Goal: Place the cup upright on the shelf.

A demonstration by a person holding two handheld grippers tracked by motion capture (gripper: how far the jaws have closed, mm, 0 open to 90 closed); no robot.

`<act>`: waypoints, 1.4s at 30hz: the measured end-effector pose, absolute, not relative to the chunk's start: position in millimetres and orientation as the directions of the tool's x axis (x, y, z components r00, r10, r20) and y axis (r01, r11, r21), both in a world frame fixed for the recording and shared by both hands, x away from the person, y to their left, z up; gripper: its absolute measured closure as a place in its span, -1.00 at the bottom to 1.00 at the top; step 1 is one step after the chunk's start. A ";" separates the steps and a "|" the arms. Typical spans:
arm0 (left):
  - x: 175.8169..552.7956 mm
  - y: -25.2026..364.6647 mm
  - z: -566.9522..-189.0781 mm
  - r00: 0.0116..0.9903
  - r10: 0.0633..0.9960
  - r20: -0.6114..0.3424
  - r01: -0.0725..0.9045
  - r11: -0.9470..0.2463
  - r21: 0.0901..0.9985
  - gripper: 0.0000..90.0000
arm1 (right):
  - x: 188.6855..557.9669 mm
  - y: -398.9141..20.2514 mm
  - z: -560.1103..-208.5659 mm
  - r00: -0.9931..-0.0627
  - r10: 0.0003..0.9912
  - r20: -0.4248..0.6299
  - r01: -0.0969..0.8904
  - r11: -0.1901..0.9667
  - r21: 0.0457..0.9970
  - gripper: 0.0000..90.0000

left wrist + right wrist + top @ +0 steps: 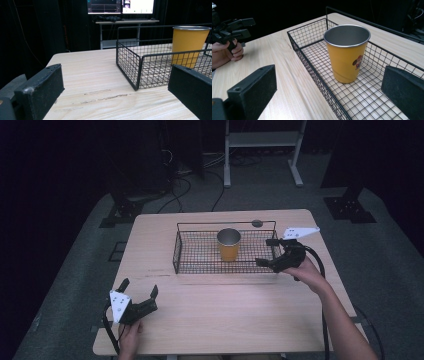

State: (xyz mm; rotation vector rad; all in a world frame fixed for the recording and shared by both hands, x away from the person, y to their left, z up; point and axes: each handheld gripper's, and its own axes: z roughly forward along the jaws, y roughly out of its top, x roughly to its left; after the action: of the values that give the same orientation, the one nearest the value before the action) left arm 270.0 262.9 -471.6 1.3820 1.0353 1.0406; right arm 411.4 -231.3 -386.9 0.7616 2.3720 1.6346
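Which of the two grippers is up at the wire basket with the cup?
The right gripper, held open at the basket's right end, facing the yellow cup. The left gripper, also open, sits near the table's front-left corner, away from the basket.

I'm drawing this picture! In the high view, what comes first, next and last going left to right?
Left black two-jaw gripper → black wire basket → yellow metal cup standing in the basket → right black two-jaw gripper at the basket's right end.

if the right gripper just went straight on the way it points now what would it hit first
Probably the yellow cup standing in the wire basket; the right gripper is open at the basket's end, though its fingers may catch the basket's rim first.
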 end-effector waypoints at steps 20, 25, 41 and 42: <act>269.8 263.6 -471.5 0.242 0.970 0.033 0.038 -0.043 0.998 -1.00 | 386.4 -245.6 -400.5 -0.856 0.491 0.161 0.321 0.262 0.910 -1.00; 269.6 263.8 -471.5 0.243 0.969 0.033 0.038 -0.044 0.998 -1.00 | 381.7 -248.0 -403.9 -0.852 0.495 0.168 0.326 0.253 0.911 -1.00; 269.4 264.1 -471.4 0.244 0.969 0.030 0.038 -0.040 0.998 -1.00 | 362.6 -256.0 -416.8 -0.850 0.498 0.175 0.333 0.248 0.910 -1.00; 269.4 264.1 -471.4 0.244 0.969 0.030 0.038 -0.040 0.998 -1.00 | 361.4 -256.2 -417.2 -0.849 0.499 0.175 0.334 0.250 0.909 -1.00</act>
State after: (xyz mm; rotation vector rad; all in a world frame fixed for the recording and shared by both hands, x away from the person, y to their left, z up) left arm 269.4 264.1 -471.4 1.3726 1.0389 1.0300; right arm 361.4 -256.2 -417.2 0.7937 2.3609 1.6577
